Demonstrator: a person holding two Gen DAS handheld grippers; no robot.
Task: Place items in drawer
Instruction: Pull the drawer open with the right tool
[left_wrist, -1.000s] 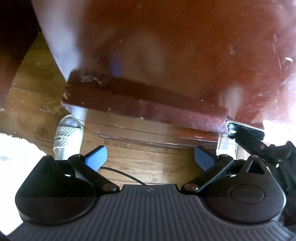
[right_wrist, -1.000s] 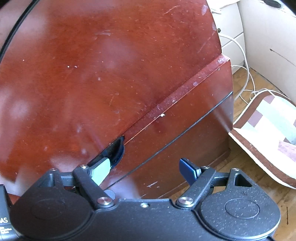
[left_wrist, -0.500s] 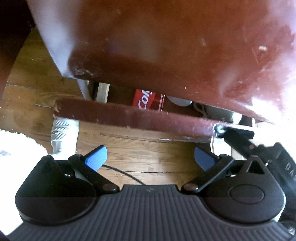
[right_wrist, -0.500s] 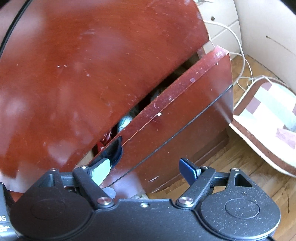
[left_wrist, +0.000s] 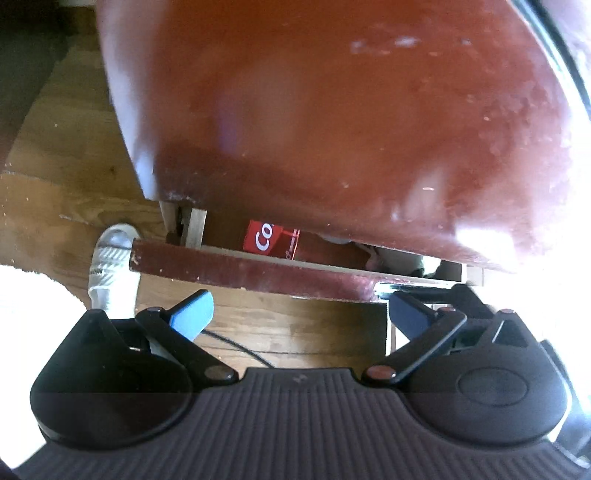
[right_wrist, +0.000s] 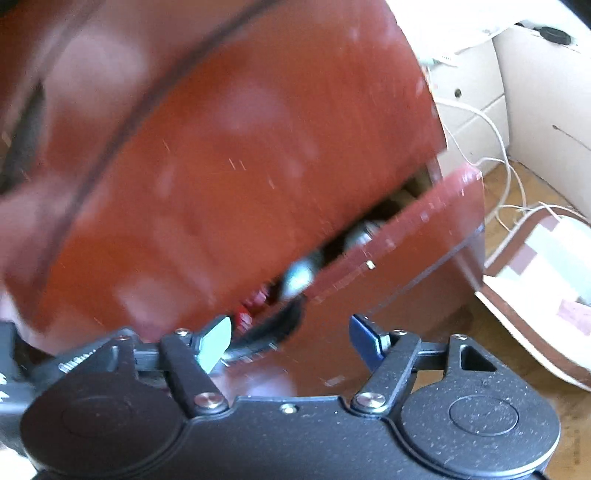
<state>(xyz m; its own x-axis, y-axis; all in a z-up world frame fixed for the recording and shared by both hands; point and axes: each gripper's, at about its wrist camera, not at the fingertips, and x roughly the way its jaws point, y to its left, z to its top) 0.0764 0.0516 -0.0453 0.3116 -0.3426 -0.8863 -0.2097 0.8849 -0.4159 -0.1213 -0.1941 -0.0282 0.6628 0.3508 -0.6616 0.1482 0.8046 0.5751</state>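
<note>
Far left in the left wrist view, a foot in a white sock (left_wrist: 110, 266) stands on the wood floor (left_wrist: 74, 155), just by the left end of the drawer front.

Next, the left gripper (left_wrist: 299, 310) hangs w/ its jaws wide apart & nothing btwn them. It's just in front of the drawer (left_wrist: 251, 271), not touching it.

The drawer is pulled out only a little from under the top of the red-brown cabinet (left_wrist: 332, 110). Thru the gap you can see a red Coke pack (left_wrist: 269, 242) lying inside near the left end, plus some pale stuff farther right that's too blurry to name.

In the right wrist view, the right gripper (right_wrist: 290, 341) is at the drawer's dark handle (right_wrist: 280, 325). Its jaws are closing. The handle sits by the pale left finger, but the pic is too blurry to tell if the pads press on it yet. Far right on the floor lie a patchwork cushion (right_wrist: 543, 280) & white cords (right_wrist: 495, 162).

What could go wrong, I think:
- Jaws may shut beside the handle, not on it, so the pull slips off.
- Gap is small, so nothing big fits in till it's pulled more.
- A hard tug could run the drawer front into the foot or bump the left gripper.
- Stuff inside could slide around.
</note>
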